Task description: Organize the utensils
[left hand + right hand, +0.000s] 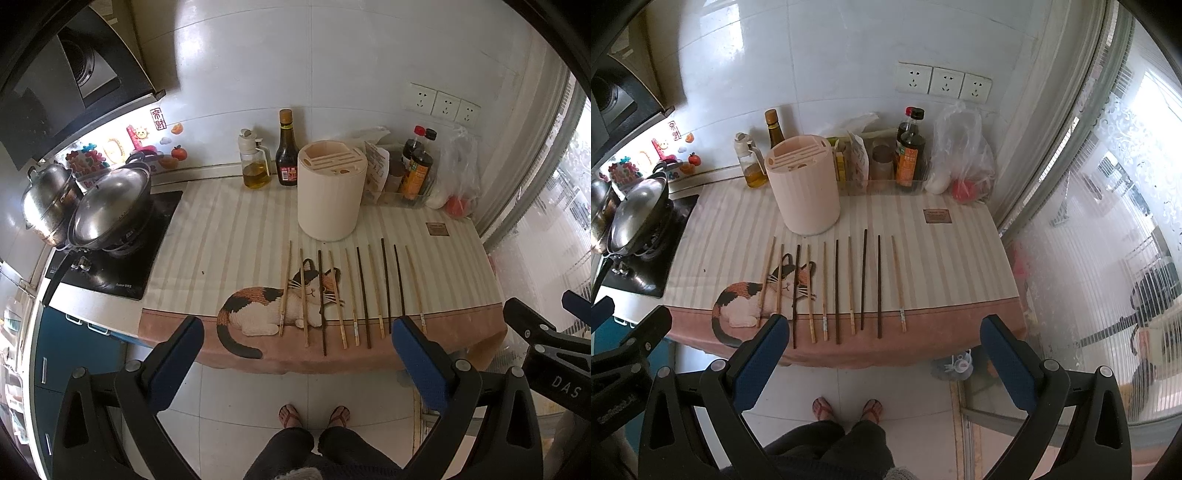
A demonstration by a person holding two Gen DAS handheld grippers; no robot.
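Note:
Several chopsticks (351, 295) (836, 288), some light bamboo and some dark brown, lie side by side on a striped cat-print mat (229, 236) (942, 266). Behind them stands a cream cylindrical utensil holder (330, 192) (803, 188) with slots in its top. My left gripper (297, 332) hangs open above the counter's front edge, holding nothing. My right gripper (882, 328) is open too, above the same edge and near the chopsticks' front ends. The right gripper's body (546, 339) shows at the right edge of the left wrist view.
An oil dispenser (255, 162), dark sauce bottles (287, 151) (910, 151) and a plastic bag (964, 155) line the back wall. A wok (107, 206) and a steel pot (46, 199) sit on the hob at left. A person's sandalled feet (314, 415) stand below.

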